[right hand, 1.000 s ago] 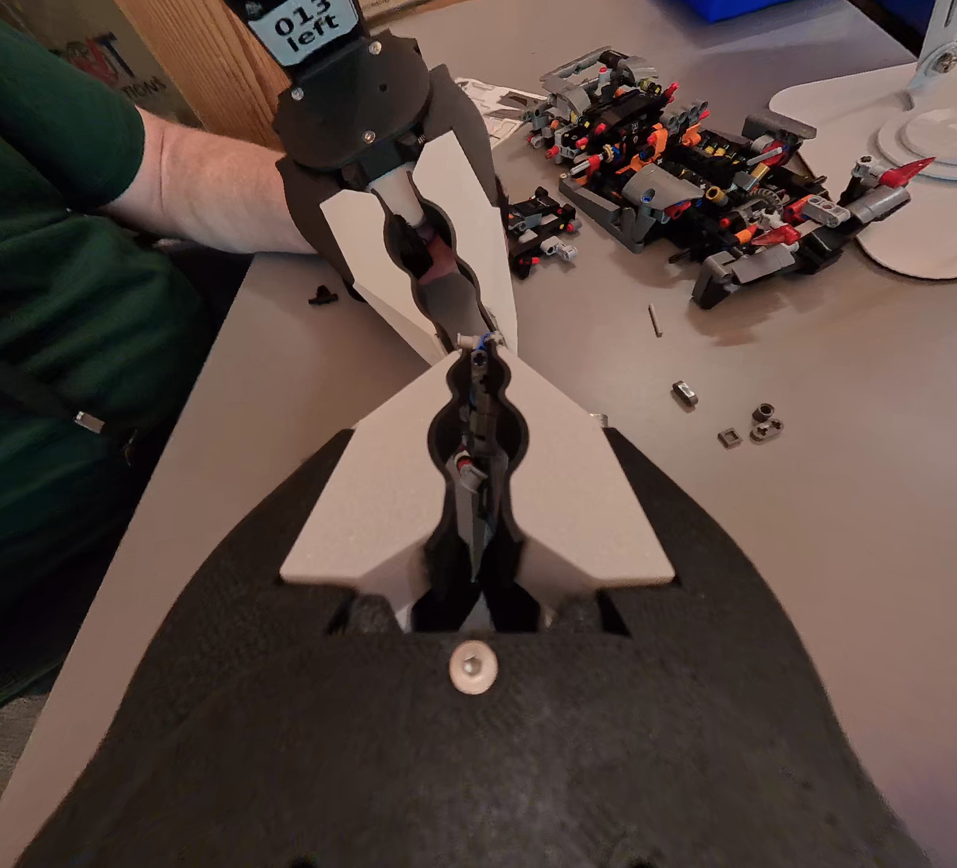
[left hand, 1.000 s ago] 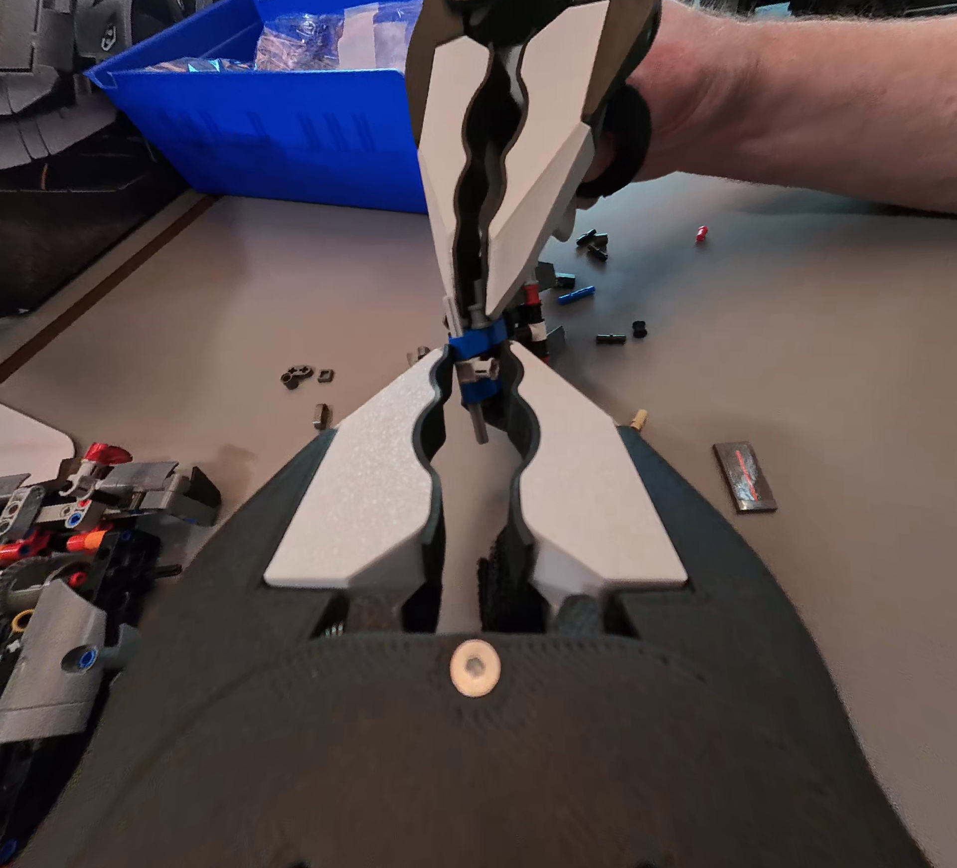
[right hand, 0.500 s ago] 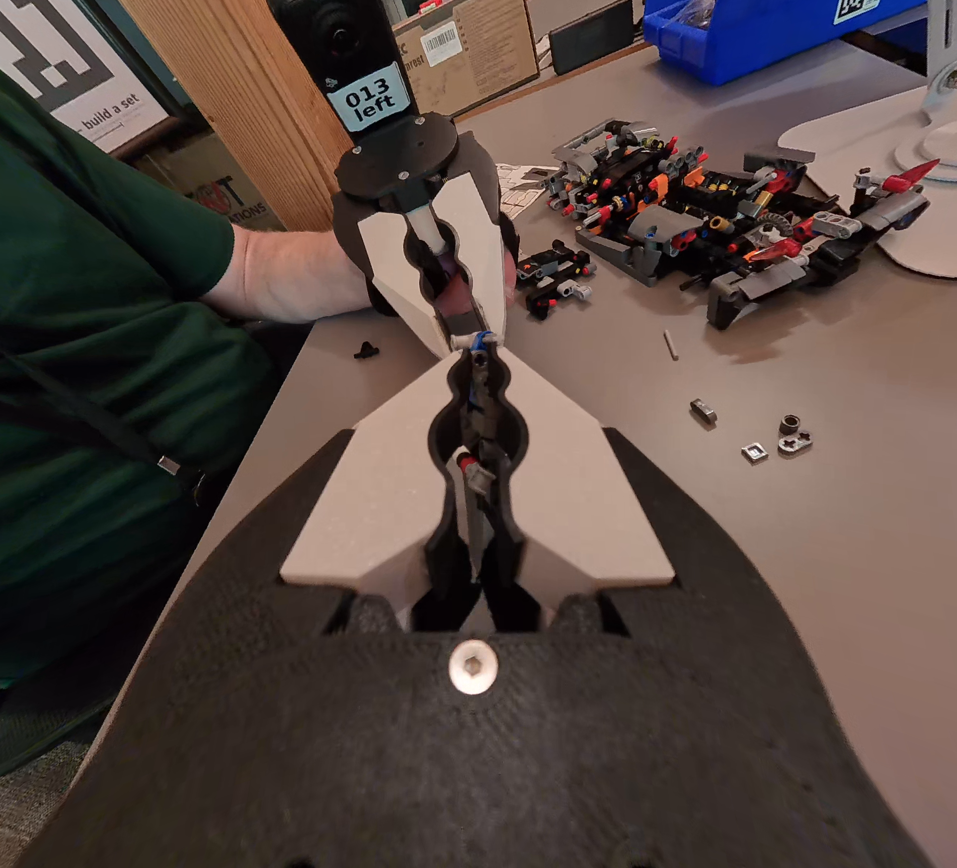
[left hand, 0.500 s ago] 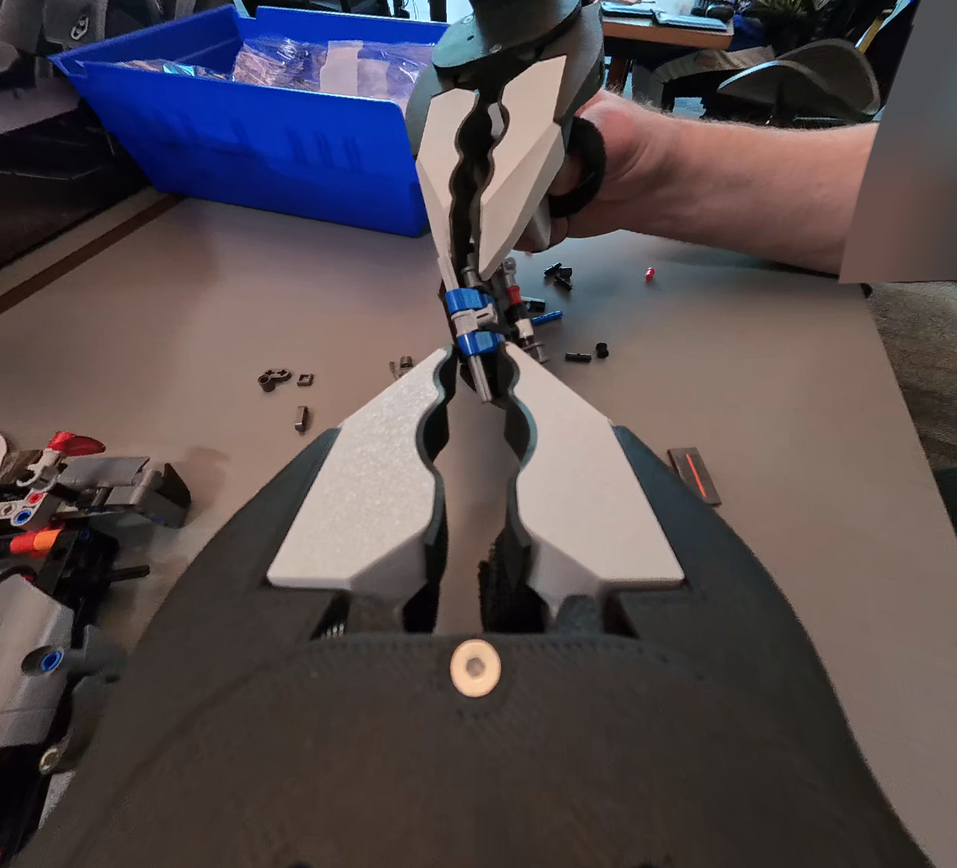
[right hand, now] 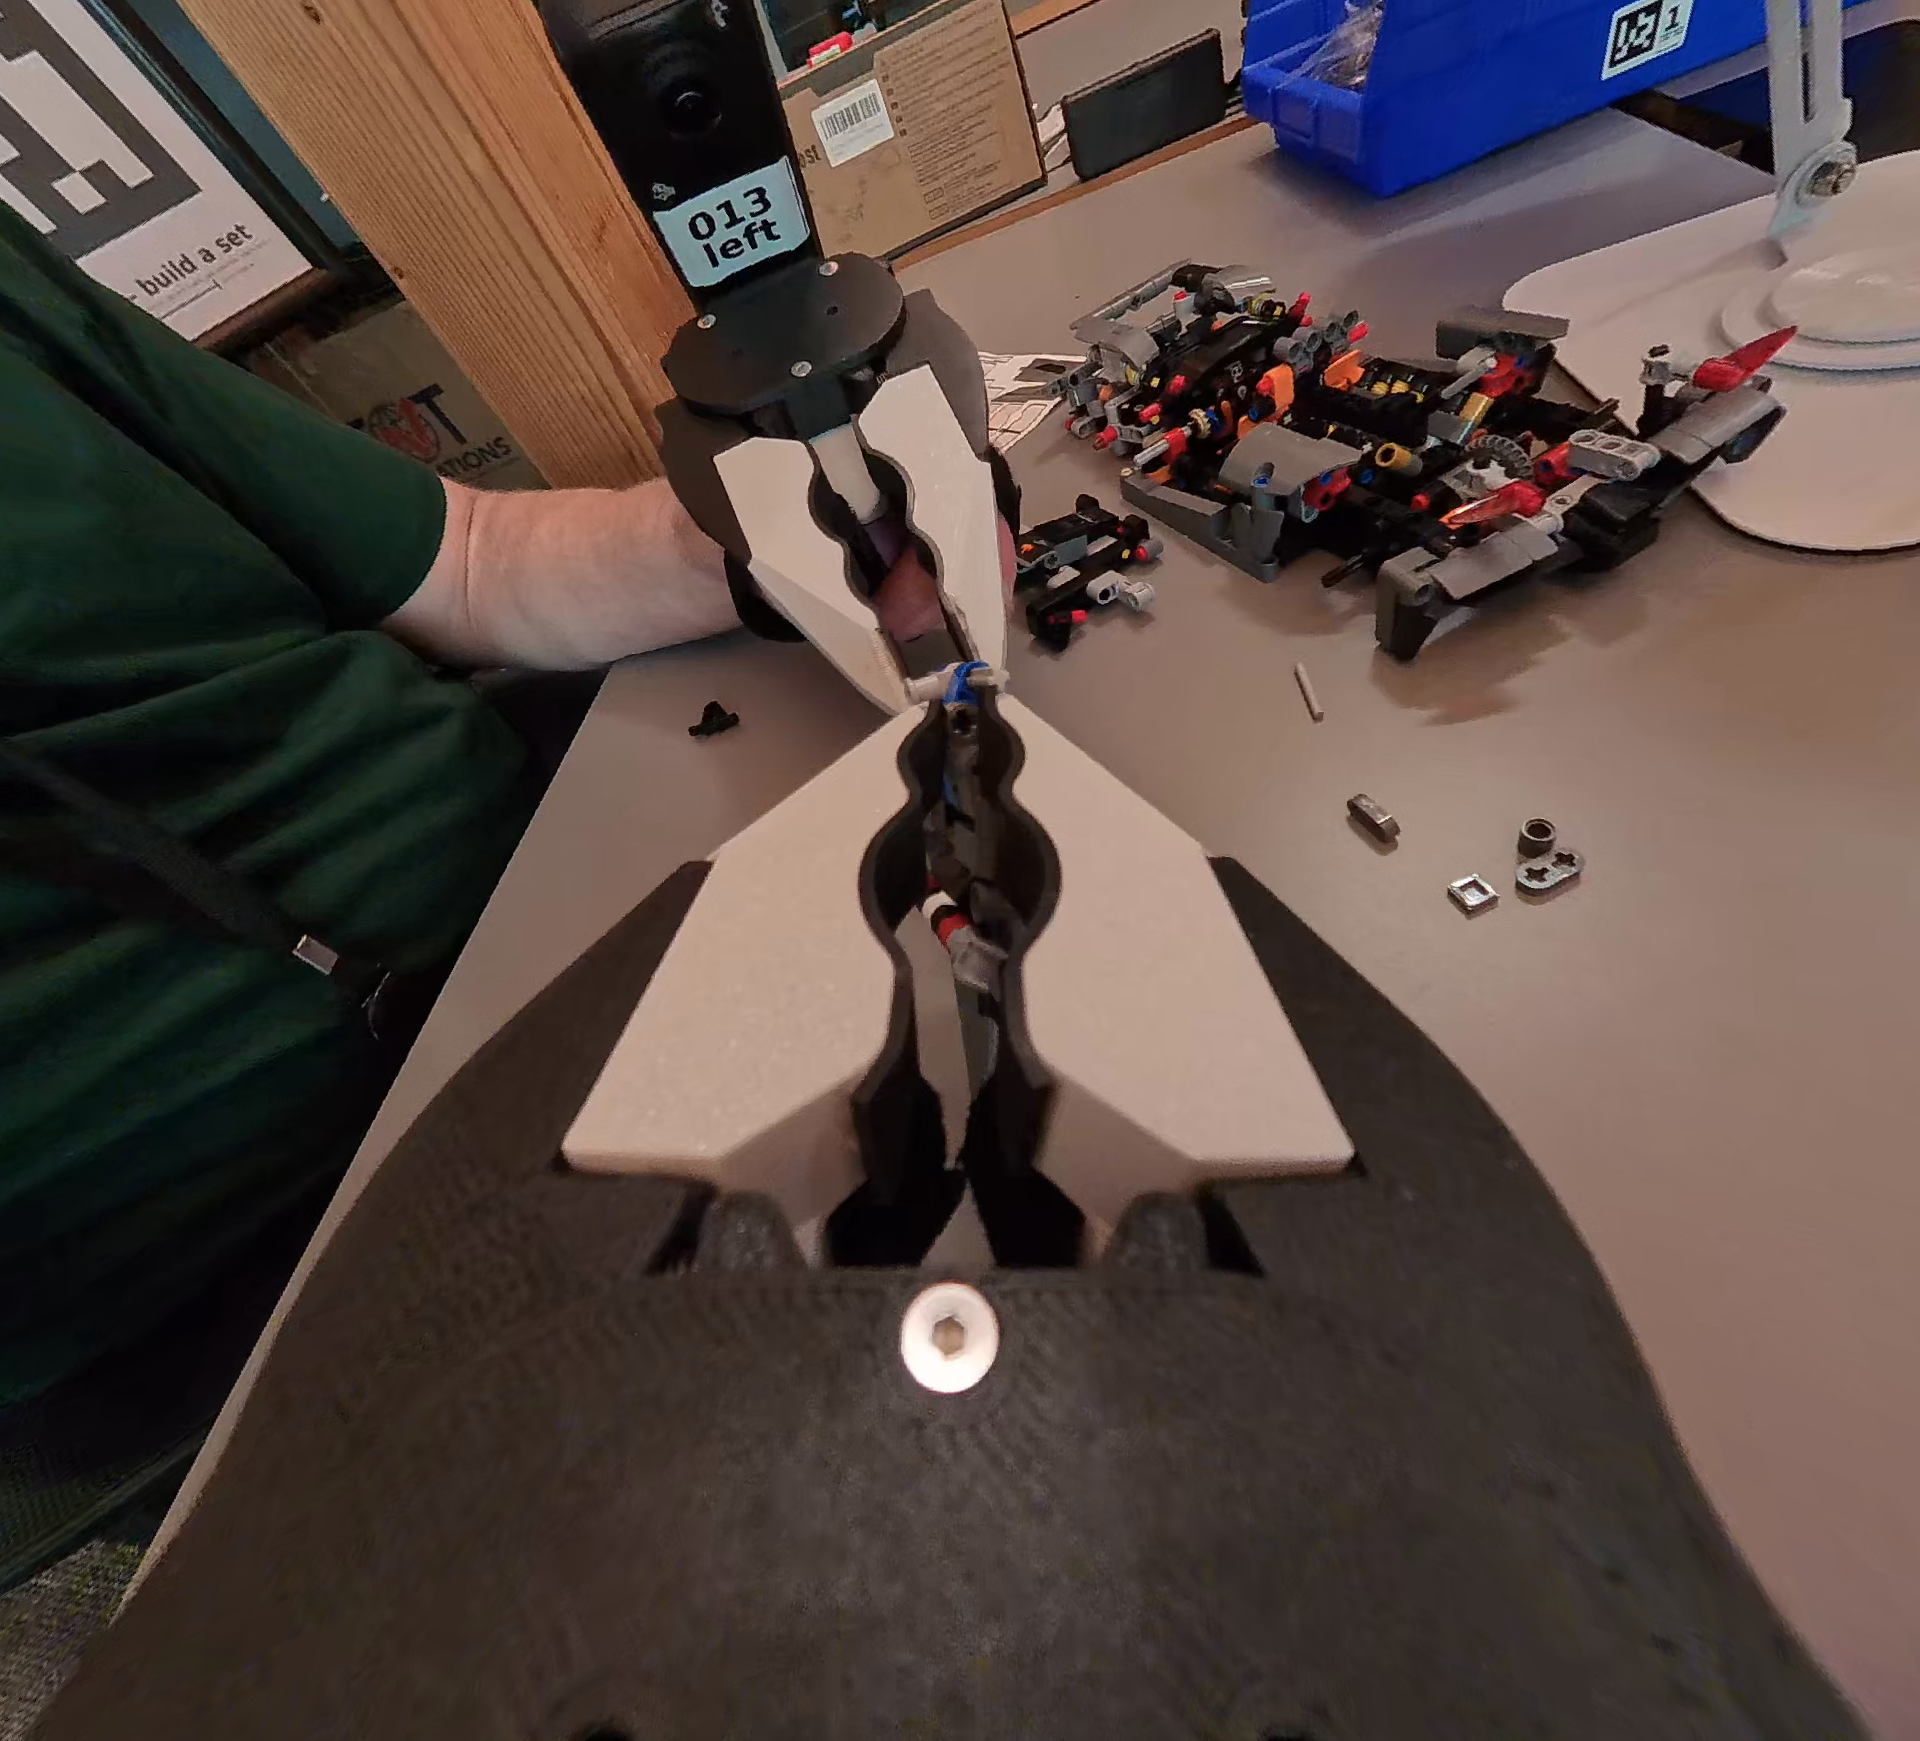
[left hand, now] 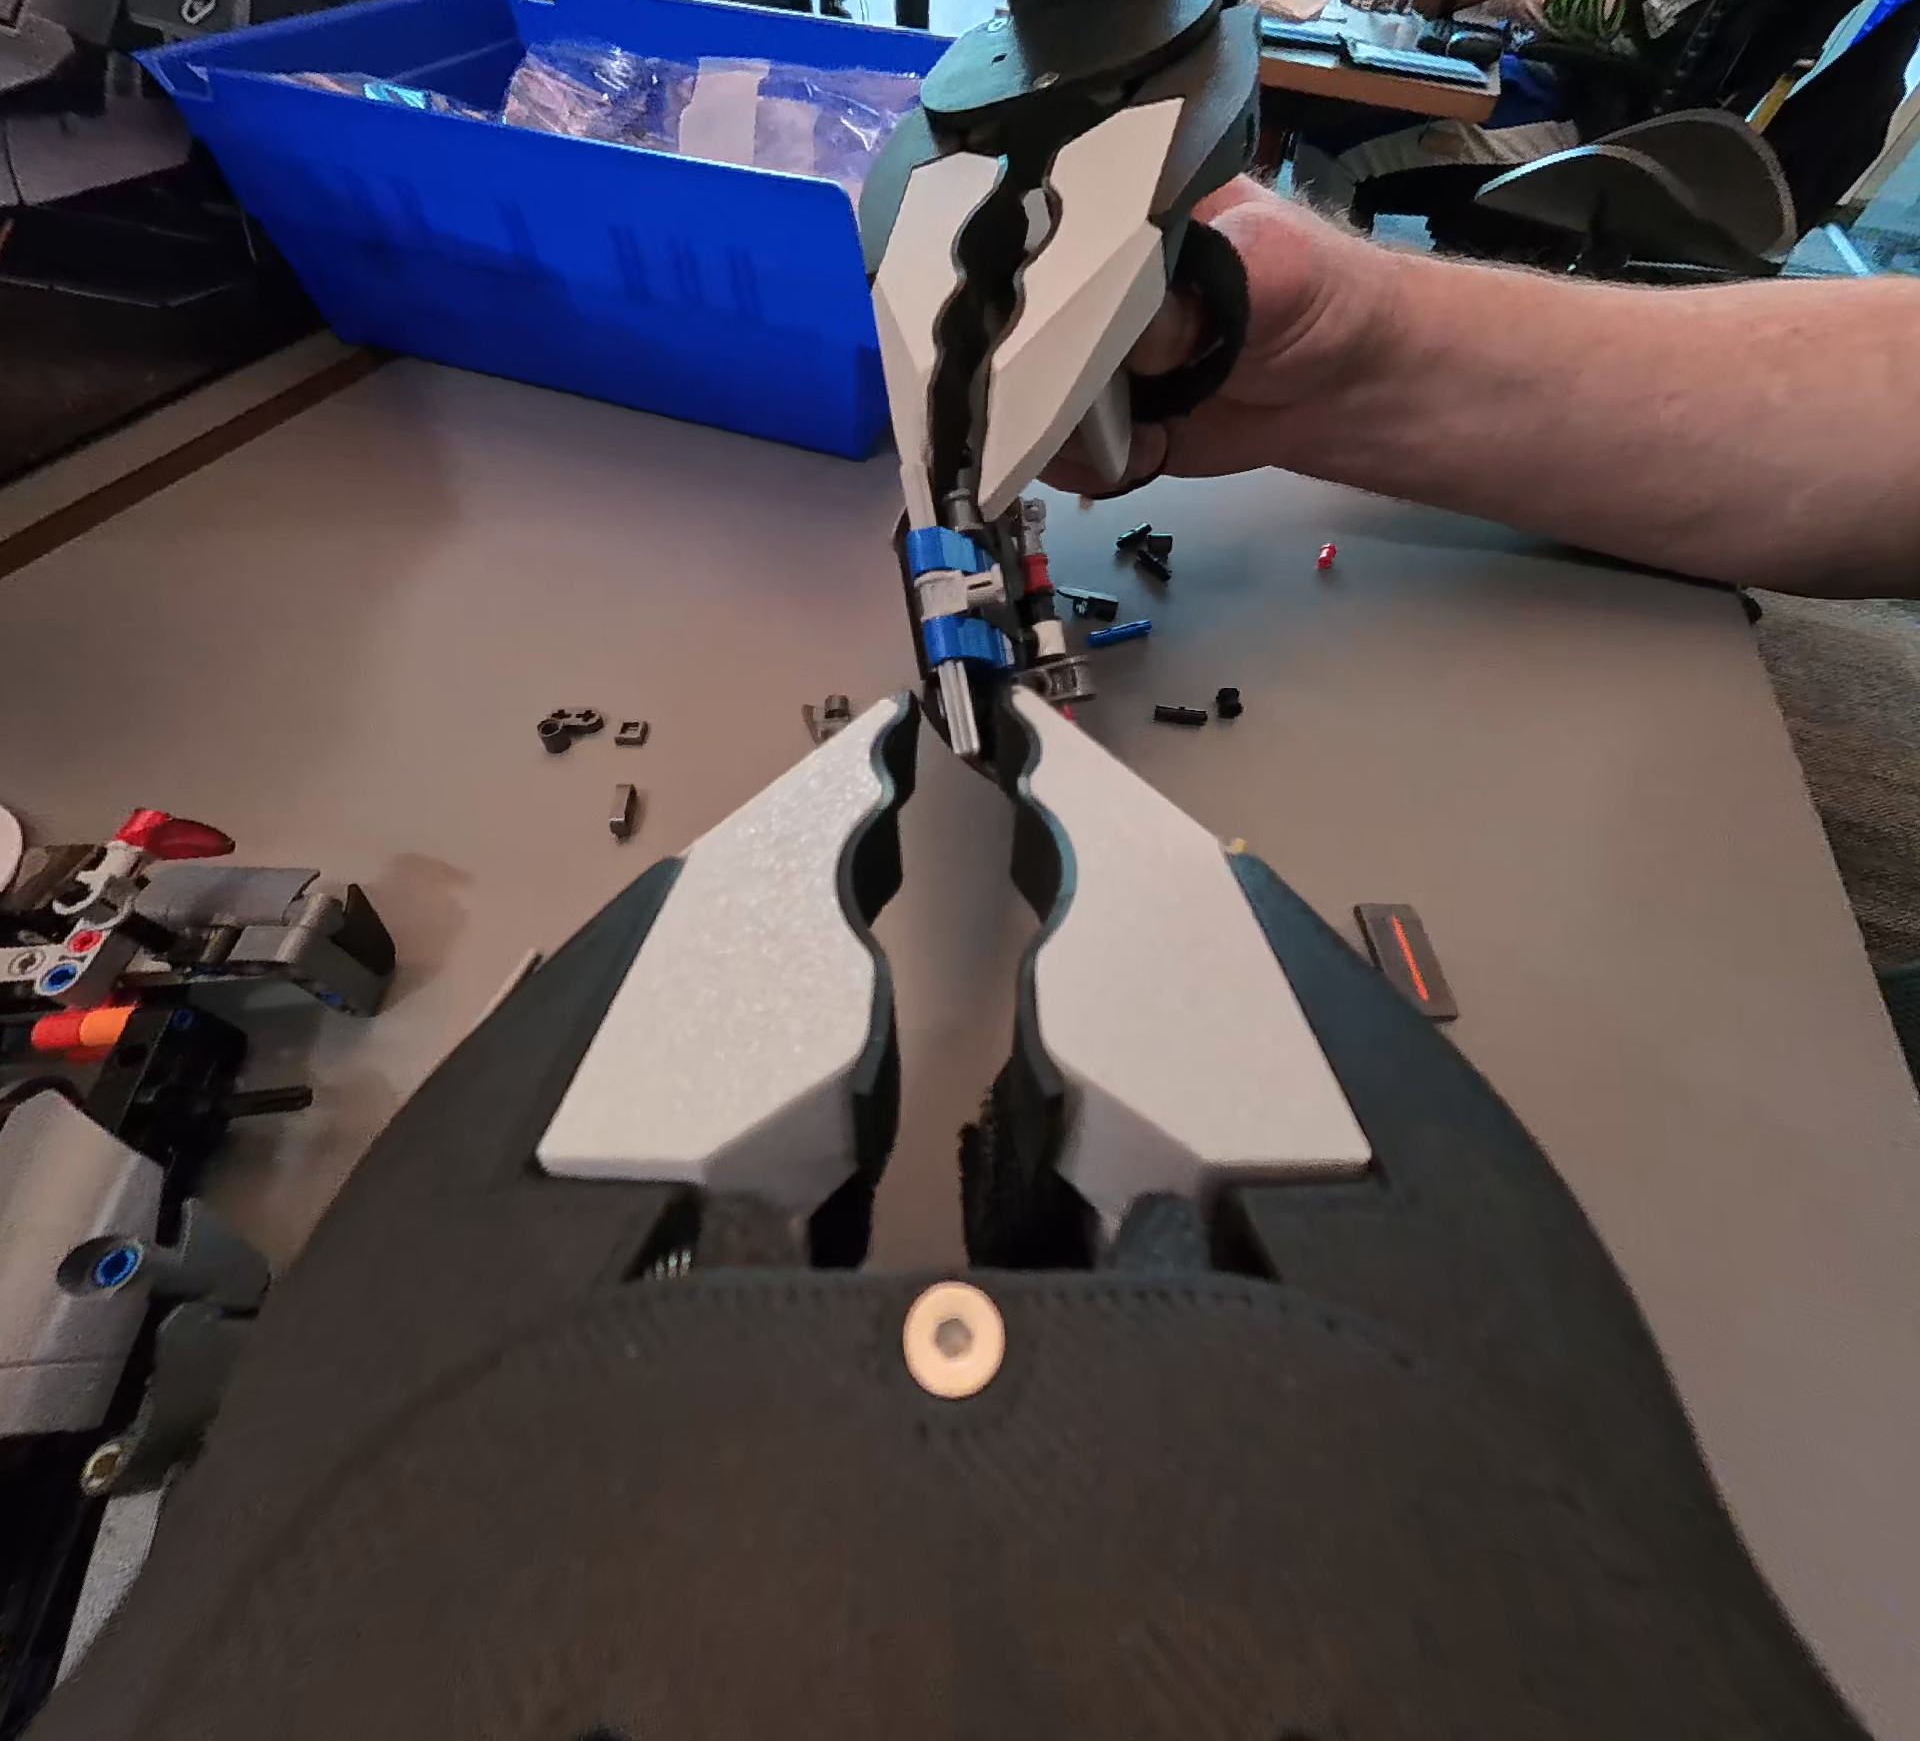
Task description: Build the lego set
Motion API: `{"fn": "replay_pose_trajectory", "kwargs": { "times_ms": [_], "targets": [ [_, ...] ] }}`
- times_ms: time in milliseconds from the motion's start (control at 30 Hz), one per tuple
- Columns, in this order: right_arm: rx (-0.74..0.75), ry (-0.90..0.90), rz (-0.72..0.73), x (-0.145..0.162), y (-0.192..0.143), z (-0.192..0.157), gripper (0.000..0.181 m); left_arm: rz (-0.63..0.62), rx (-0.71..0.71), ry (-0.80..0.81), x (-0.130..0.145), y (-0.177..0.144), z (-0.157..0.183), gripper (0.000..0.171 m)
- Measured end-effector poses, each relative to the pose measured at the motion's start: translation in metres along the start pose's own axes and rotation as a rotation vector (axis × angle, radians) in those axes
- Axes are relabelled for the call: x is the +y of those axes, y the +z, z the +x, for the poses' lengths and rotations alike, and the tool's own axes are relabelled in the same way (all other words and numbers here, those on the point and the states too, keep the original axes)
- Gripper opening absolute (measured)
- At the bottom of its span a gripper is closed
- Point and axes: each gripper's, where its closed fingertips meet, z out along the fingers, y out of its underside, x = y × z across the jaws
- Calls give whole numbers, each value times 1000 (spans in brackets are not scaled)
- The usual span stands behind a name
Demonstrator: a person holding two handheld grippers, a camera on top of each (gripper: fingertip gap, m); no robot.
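My right gripper (right hand: 961, 725) is shut on a small lego sub-assembly (right hand: 966, 860) of black, grey and red parts that runs along its fingers. In the left wrist view the right gripper (left hand: 951, 496) points down, and the sub-assembly (left hand: 951, 595) shows two blue clips and a grey axle at its lower end. My left gripper (left hand: 961, 709) is narrowly open. Its tips flank that axle end, and I cannot tell if they touch it. The left gripper (right hand: 951, 683) faces the right one tip to tip above the table.
A large part-built lego car chassis (right hand: 1351, 465) lies at the far right, also at the left in the left wrist view (left hand: 156, 964). Near it are a small black sub-assembly (right hand: 1081, 564), loose grey parts (right hand: 1548, 855), a blue bin (left hand: 520, 237) and a dark tile (left hand: 1408, 959). Less than 4 cm separates the two grippers' tips.
Both grippers have risen and tilted up from the table. The sub-assembly has slid from deeper between my left fingers out to their tips. The right gripper keeps its hold.
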Motion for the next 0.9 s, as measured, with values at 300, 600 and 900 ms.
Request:
{"fn": "replay_pose_trajectory", "kwargs": {
  "times_ms": [300, 600, 900],
  "targets": [
    [27, -27, -8, -1, 2, 0, 3, -7, -26, 14, 1, -1, -4, 4],
    [44, -43, -8, -3, 3, 0, 4, -7, -36, 17, 1, -1, -6, 2],
    [55, -26, 4, -3, 3, 3, 3, -7, -43, 10, 2, -2, -8, 2]
  ]
}}
